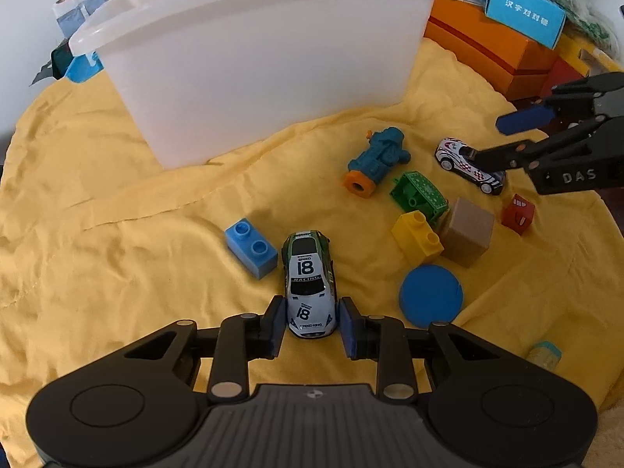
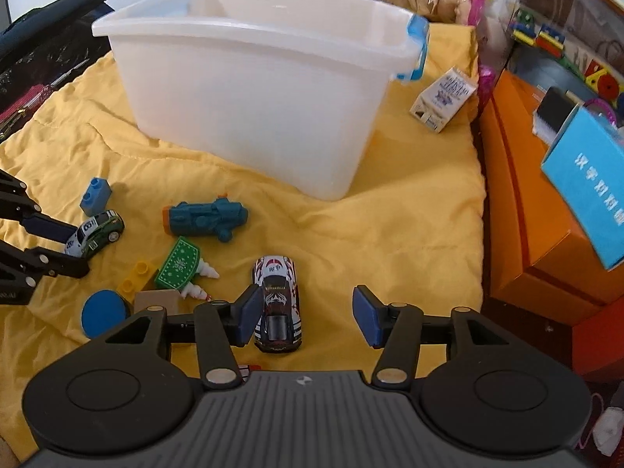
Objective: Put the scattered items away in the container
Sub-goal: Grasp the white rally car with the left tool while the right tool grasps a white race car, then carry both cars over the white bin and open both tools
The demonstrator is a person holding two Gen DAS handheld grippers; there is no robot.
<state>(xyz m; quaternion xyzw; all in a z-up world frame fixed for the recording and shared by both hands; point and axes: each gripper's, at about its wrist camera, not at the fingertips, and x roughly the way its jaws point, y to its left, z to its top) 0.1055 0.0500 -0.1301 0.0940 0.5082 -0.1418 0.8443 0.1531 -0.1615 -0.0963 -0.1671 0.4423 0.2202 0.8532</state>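
Two grippers were down among the toys on the yellow cloth (image 1: pixel 117 234). Left gripper (image 1: pixel 312 325) had its pads snug against the sides of the green car (image 1: pixel 310 284), clamped on it. Right gripper (image 2: pixel 306 316) stood with jaws apart, the red-and-white car (image 2: pixel 277 304) between them, just beside the left pad. Beyond sat the white bin (image 2: pixel 253 89), upright, both cars outside it.

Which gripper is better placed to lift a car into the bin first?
Left. The left gripper already has the green car centred between its pads, apparently gripped. The right gripper is open, with the white car off-centre against one pad.
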